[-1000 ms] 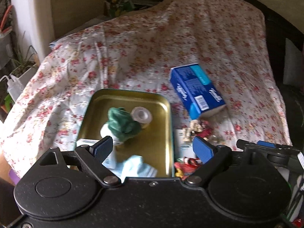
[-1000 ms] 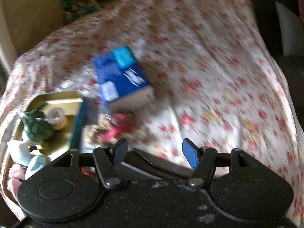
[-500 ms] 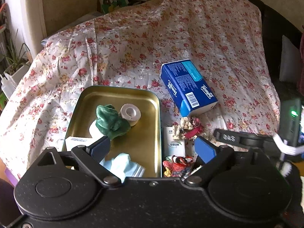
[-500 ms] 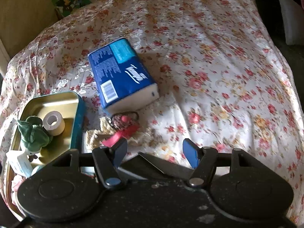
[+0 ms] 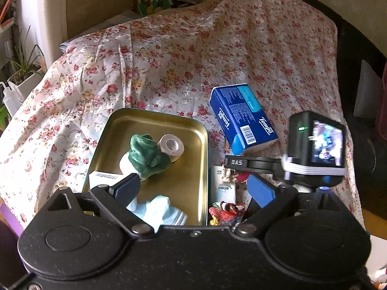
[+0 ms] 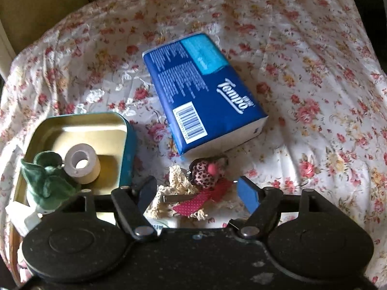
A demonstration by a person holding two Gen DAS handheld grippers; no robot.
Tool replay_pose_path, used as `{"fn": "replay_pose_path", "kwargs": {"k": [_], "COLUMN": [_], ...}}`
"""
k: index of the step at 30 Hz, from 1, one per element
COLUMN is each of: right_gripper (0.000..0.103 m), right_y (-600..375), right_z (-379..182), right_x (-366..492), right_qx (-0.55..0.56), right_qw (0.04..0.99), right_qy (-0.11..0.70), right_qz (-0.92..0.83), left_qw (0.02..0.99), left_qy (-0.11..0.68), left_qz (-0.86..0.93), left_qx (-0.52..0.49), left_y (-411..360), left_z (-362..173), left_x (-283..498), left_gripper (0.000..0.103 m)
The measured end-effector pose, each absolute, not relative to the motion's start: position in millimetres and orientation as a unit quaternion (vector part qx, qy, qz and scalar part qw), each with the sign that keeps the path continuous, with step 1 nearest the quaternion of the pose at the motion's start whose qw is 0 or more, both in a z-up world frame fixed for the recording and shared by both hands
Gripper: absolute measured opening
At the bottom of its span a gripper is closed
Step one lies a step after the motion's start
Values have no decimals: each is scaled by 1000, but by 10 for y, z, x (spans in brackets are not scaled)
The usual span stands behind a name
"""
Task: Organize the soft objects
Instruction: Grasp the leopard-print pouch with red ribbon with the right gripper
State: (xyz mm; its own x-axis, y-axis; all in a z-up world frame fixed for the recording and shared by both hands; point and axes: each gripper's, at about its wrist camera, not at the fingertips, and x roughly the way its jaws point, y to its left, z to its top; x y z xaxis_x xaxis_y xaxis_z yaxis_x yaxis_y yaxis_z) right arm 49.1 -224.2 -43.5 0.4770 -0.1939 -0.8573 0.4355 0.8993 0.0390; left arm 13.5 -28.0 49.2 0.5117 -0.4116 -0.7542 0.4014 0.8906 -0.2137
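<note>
Left tool [image 5: 193,189], right tool [image 6: 196,192]: black speckled bodies, blue pads, silver pivot screws.

Spread-fingered right tool [image 6: 196,191] hovers over lace hair clip [image 6: 193,191].

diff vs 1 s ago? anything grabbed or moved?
The right gripper has moved forward and down, jaws open around the red bow clip, nothing grasped yet. The left gripper stays open over the tin. Tissue pack and tin contents unmoved.
</note>
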Motion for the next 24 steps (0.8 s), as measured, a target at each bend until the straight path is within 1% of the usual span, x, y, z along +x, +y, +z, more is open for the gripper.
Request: {"fn": "replay_pose_path", "kwargs": {"k": [7, 10, 12, 13, 15, 16, 18, 22, 23, 24], "right_gripper": [74, 71, 64, 63, 56, 54, 44, 40, 38, 33], "right_y": [-2305, -2332, -2343, -2357, -2392, -2412, -2424, -2416, -2438, -2471], "right_z": [-632, -626, -613, -610, -602, -593, -560, -478, -469, -465], "right_x": [603, 605, 589, 575, 535, 506, 458, 357, 324, 285], "right_qx": [145, 148, 147, 148, 152, 155, 150, 110, 107, 106], "right_qw": [836, 835, 837, 837, 837, 837, 839, 842, 842, 842], "right_qy": [494, 495, 495, 495, 495, 495, 492, 487, 486, 484], "right_qz": [-191, -187, -184, -181, -176, -176, -176, -202, -209, -214], "left_qw": [868, 867, 866, 865, 863, 863, 862, 861, 861, 860], "left_qy": [435, 436, 438, 439, 441, 442, 443, 445, 445, 446], "left_qz": [-241, -241, -242, -243, -245, -245, -246, -246, -247, -247], "left_qx": [-13, -14, -15, -16, -17, -17, -15, -11, -9, -9], "left_y": [-241, -240, -240, -241, -249, -255, -261, -280, -287, -291], "left_z": [518, 518, 513, 510, 505, 503, 498, 486, 482, 479], "left_x": [127, 130, 127, 127, 125, 122, 116, 107, 103, 103], "left_gripper": [92, 92, 92, 92, 92, 92, 92, 92, 92, 92]}}
